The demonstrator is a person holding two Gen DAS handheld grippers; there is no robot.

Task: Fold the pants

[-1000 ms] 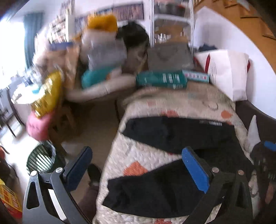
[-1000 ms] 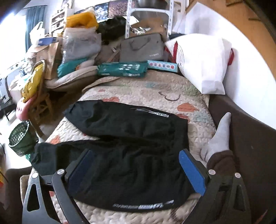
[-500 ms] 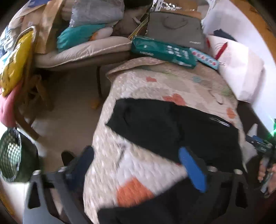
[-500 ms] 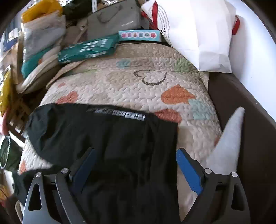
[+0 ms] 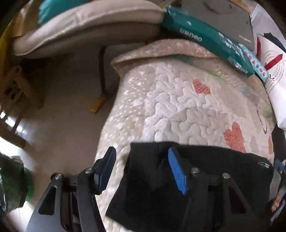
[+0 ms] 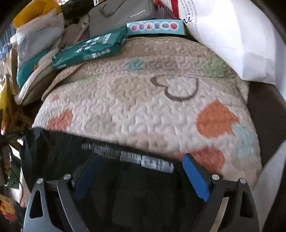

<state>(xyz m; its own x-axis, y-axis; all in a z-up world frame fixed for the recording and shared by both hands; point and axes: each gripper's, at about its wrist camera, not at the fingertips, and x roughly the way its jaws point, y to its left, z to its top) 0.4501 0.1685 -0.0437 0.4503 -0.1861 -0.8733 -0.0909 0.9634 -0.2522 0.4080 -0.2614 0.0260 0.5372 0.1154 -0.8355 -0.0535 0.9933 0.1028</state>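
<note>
Black pants (image 5: 205,178) lie spread on a quilted bedspread (image 5: 178,107) with heart patches. In the left wrist view my left gripper (image 5: 143,171) is open, low over the far leg's cuff end, with the cuff corner between its blue pads. In the right wrist view the pants (image 6: 125,187) show a white printed stripe (image 6: 143,158) along their far edge. My right gripper (image 6: 141,174) is open, its jaws astride that edge near the waist end. Neither gripper holds fabric.
A green package (image 6: 89,48), a blue toy box (image 6: 155,26), a grey bag (image 6: 121,14) and a white pillow (image 6: 232,35) sit at the bed's far end. A cushioned chair (image 5: 80,30) and floor (image 5: 62,116) lie left of the bed.
Both grippers have moved forward and down toward the far pant leg. The left now frames its cuff end, the right its printed edge. Both stay open.
</note>
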